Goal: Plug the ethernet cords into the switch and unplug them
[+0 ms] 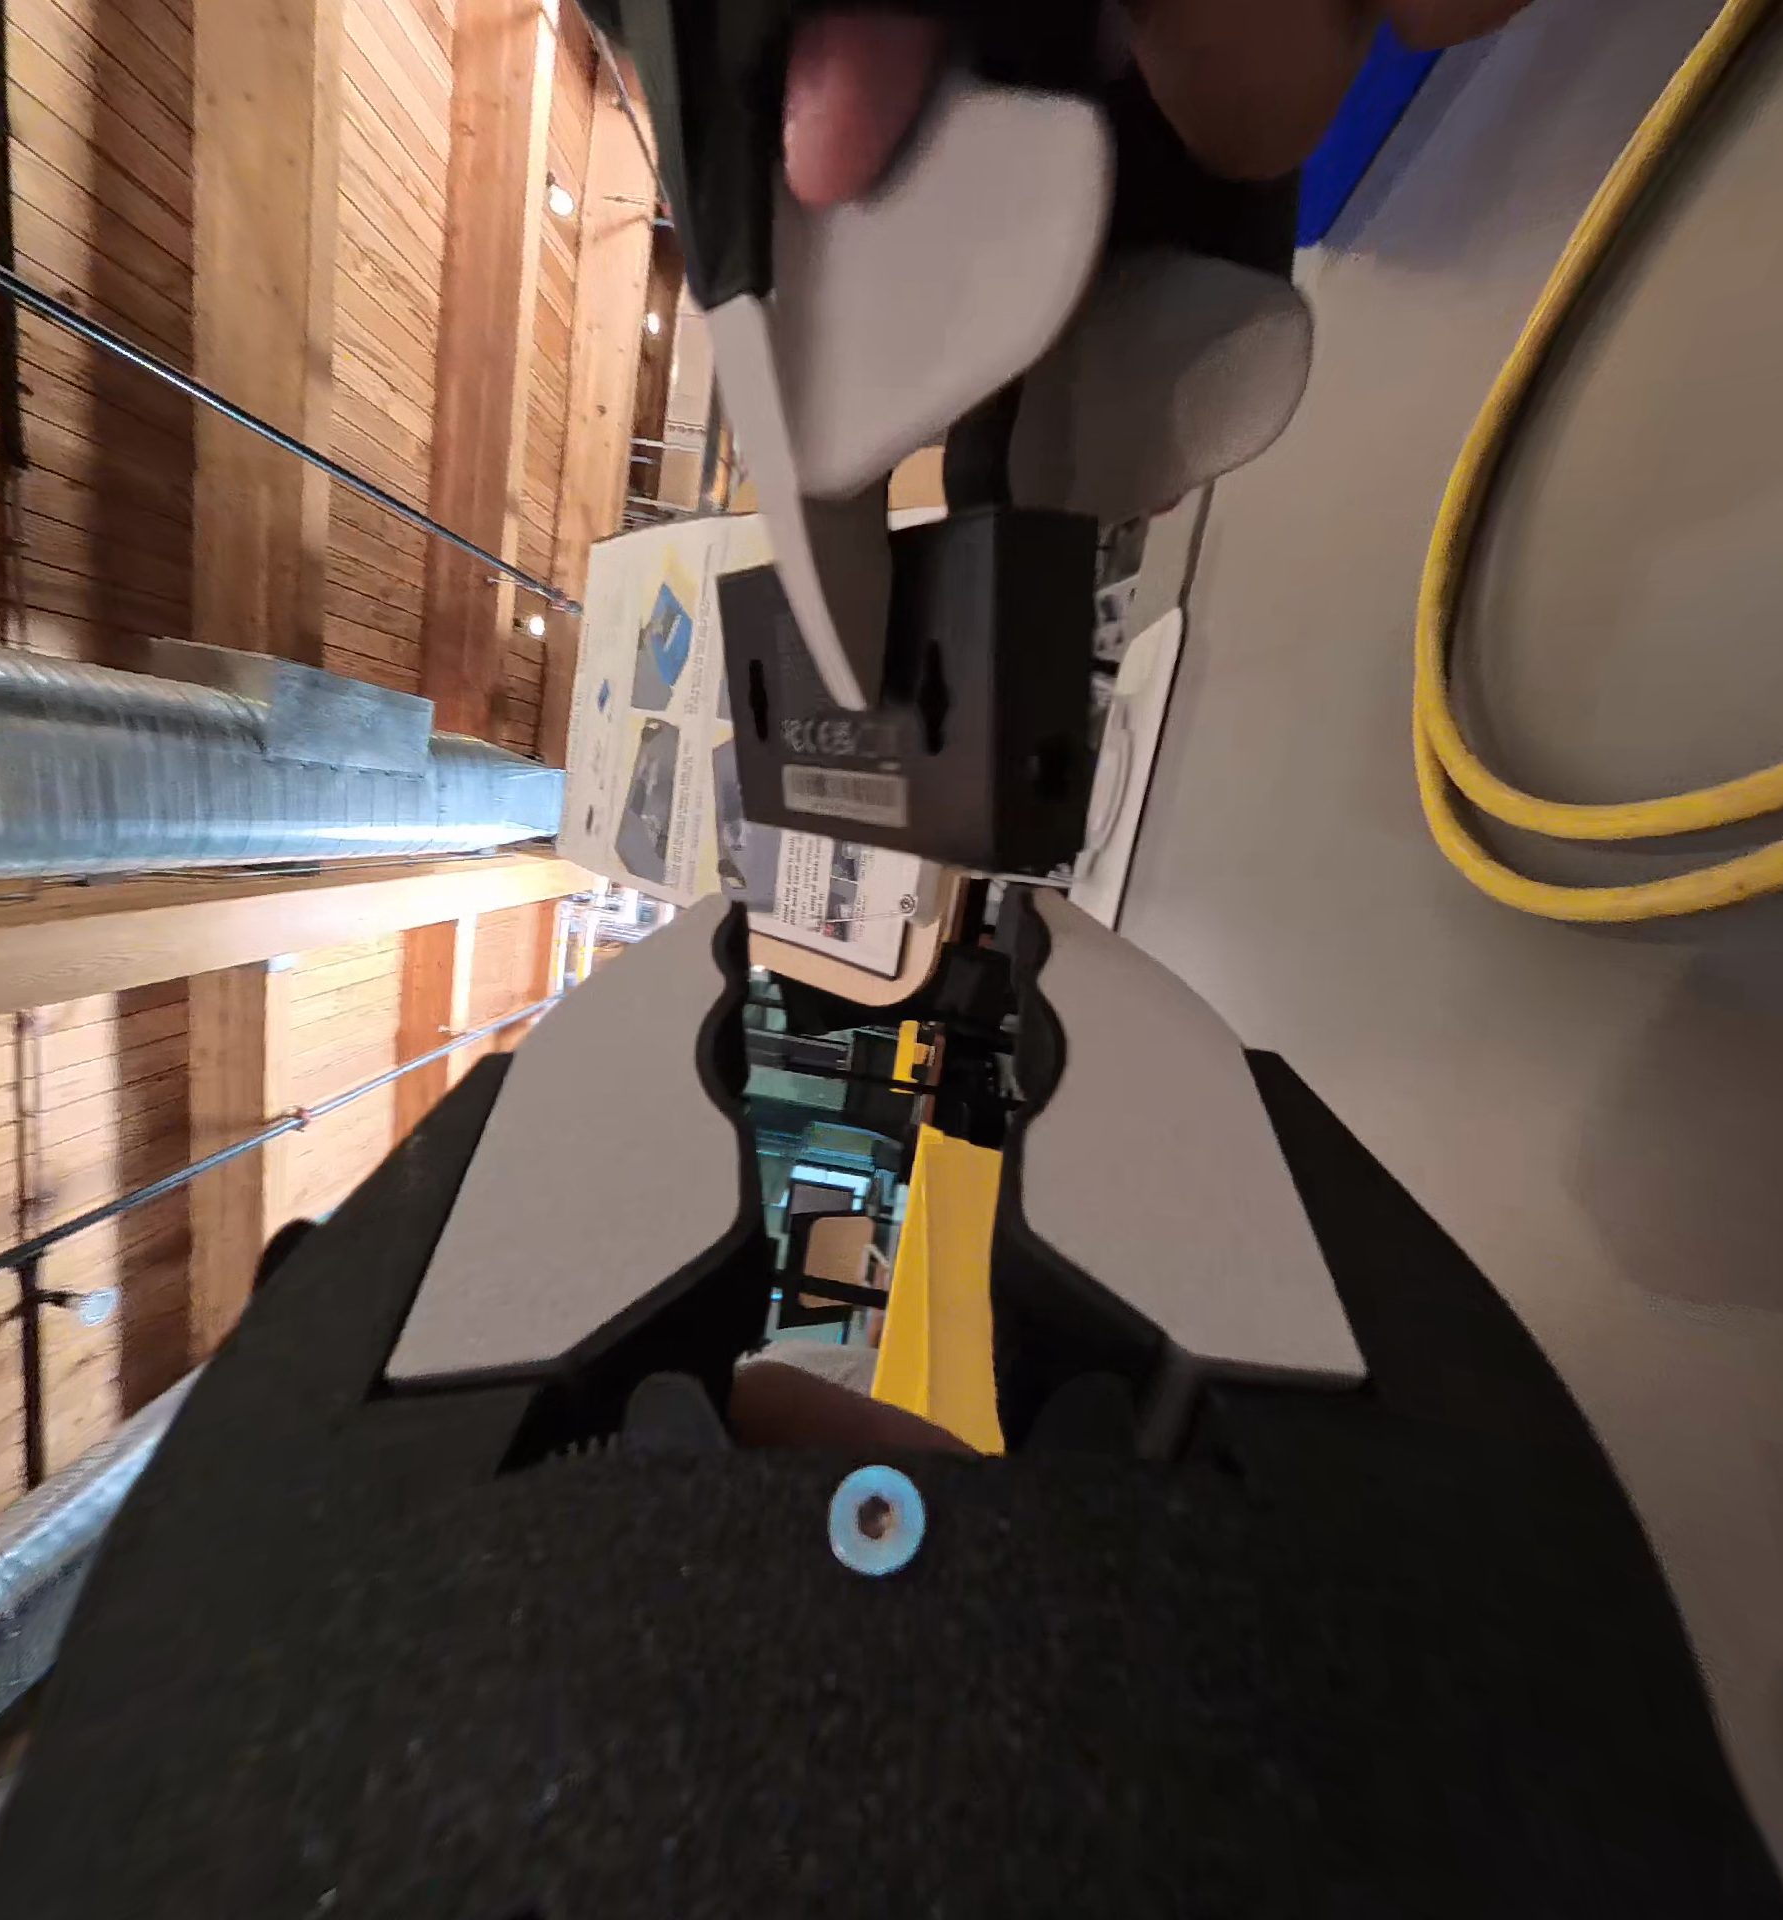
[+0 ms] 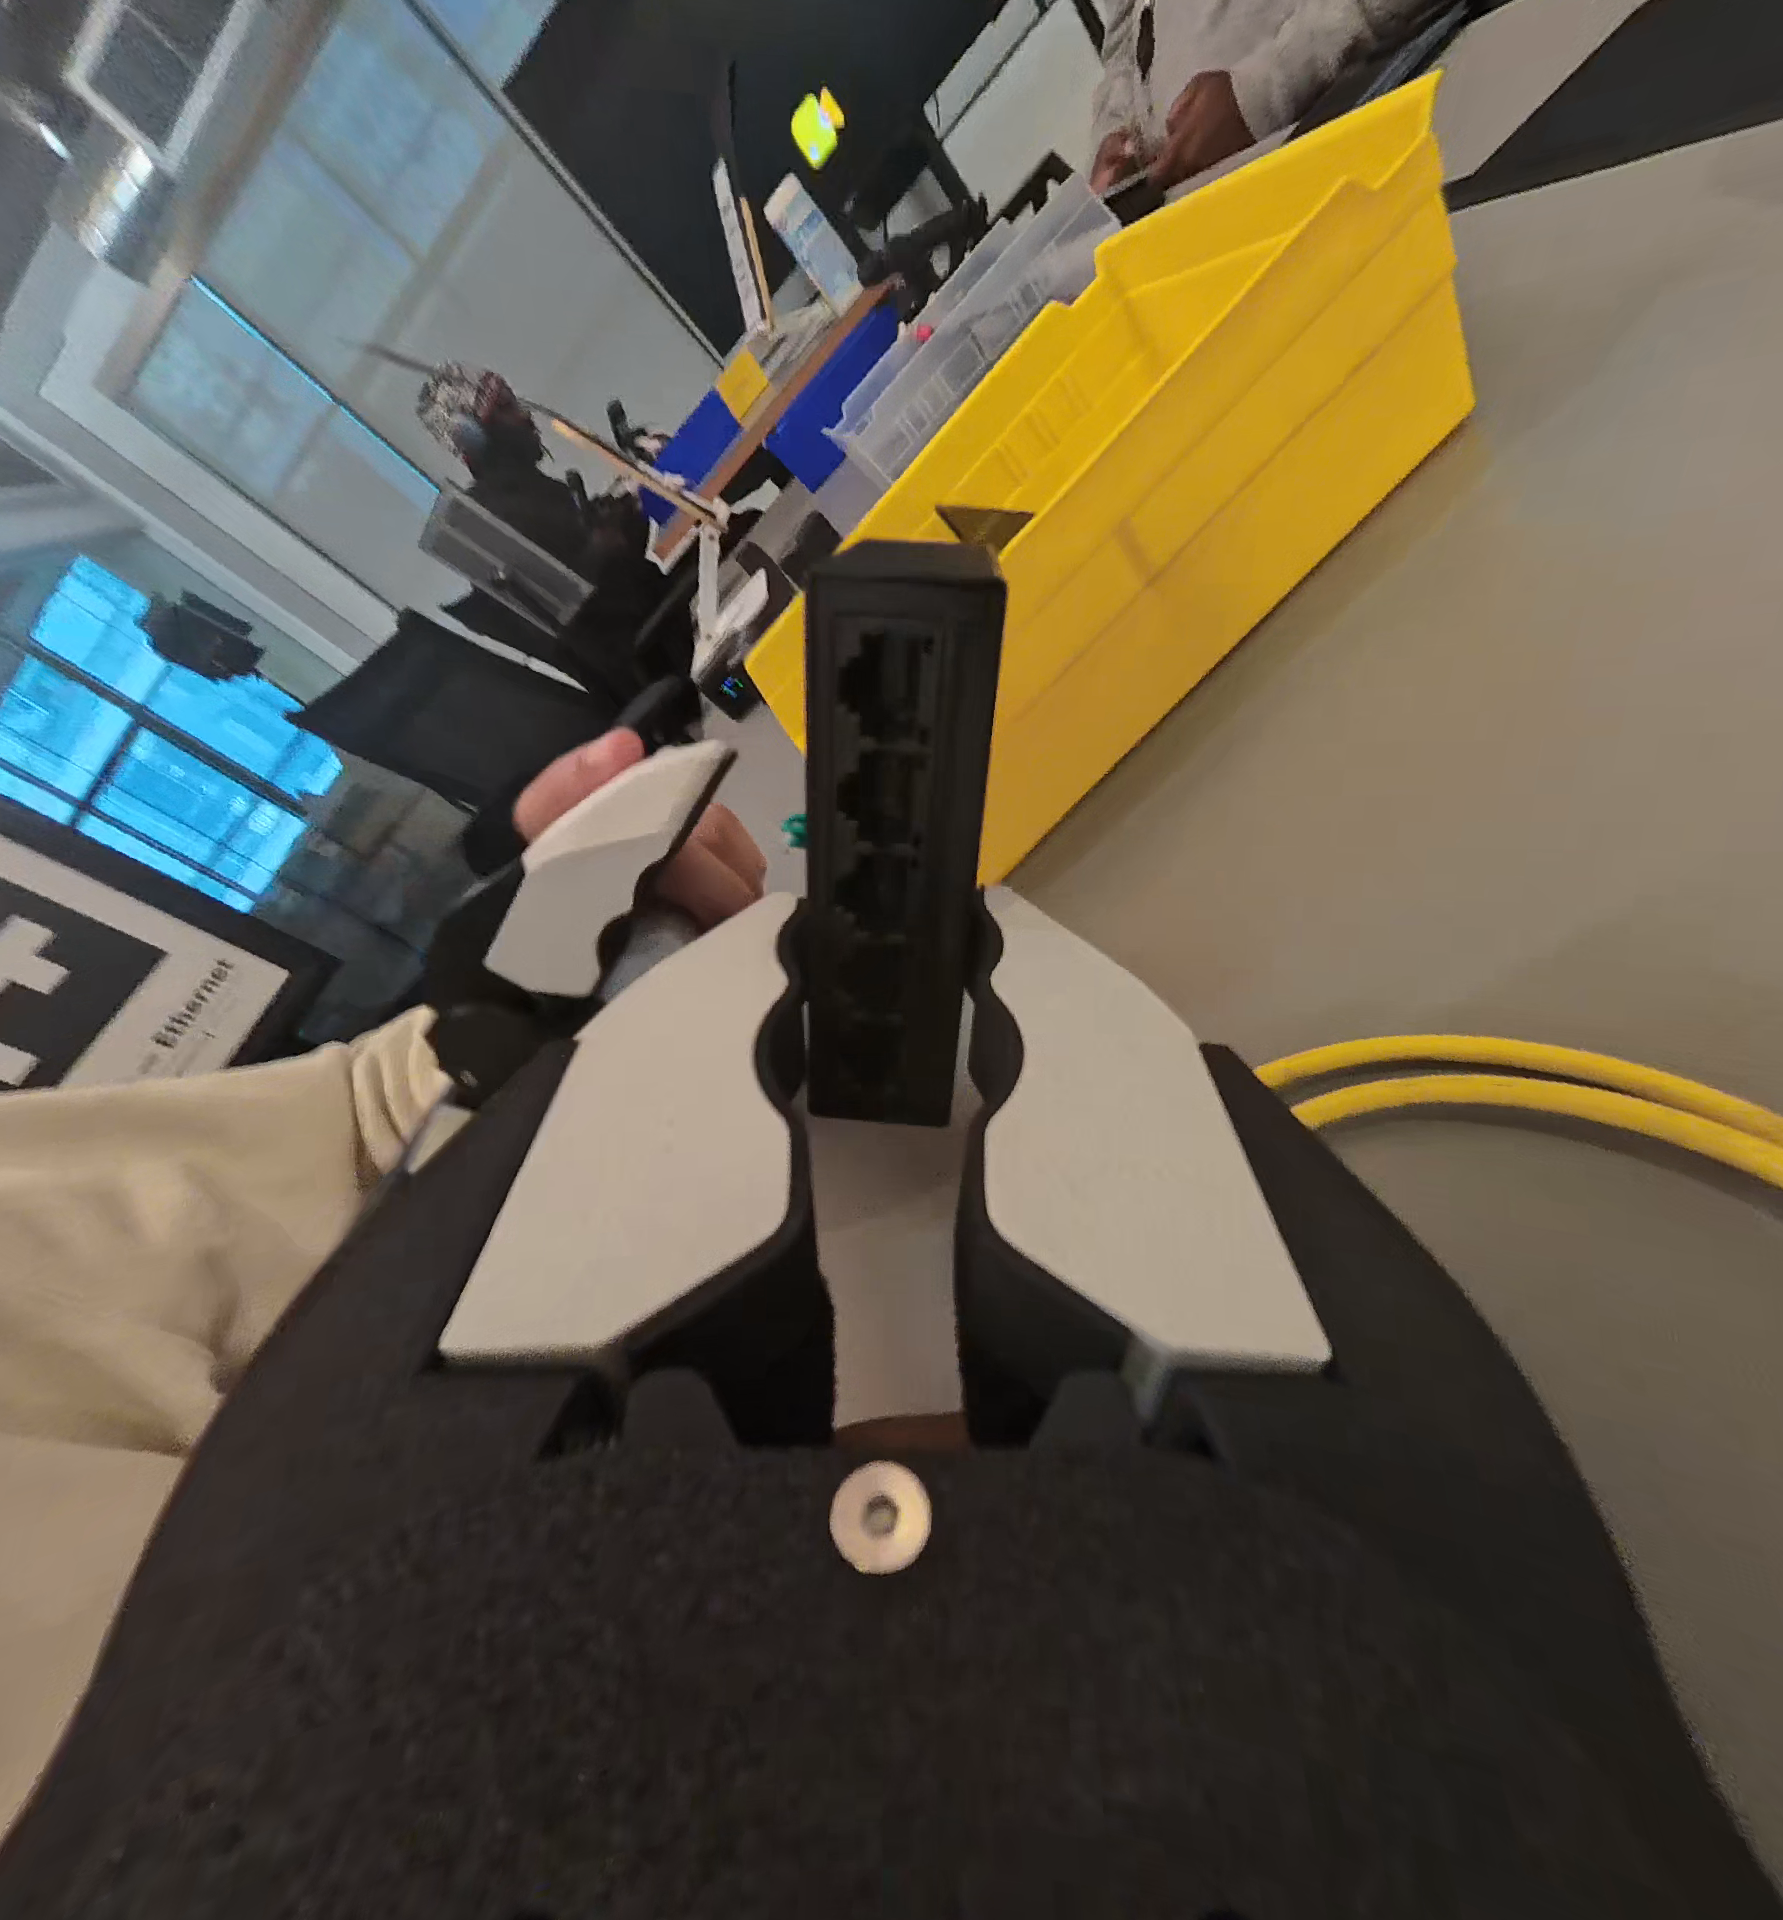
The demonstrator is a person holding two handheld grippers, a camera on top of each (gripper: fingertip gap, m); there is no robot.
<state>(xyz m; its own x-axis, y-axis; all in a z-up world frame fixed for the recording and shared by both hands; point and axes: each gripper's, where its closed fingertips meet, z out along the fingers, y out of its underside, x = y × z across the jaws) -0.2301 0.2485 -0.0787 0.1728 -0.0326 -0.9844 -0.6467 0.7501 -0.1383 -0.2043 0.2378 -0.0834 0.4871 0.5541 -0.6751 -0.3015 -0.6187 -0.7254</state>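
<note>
Black switch (image 2: 892, 862) pinched upright in right hand-held gripper (image 2: 882, 997), ports bare; left hand-held gripper (image 1: 882, 997), spread and empty, must fetch yellow cord (image 2: 1552, 1101) at 3 o'clock.

Right tongs (image 2: 887, 997) clamped, both fingers pressing what they hold; left tongs (image 1: 882, 997) parted, holding nothing.

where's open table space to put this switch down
The grey table is bare between the yellow bin and the looped yellow cable. It is crowded behind the bin and on the left, by the other gripper.
</note>
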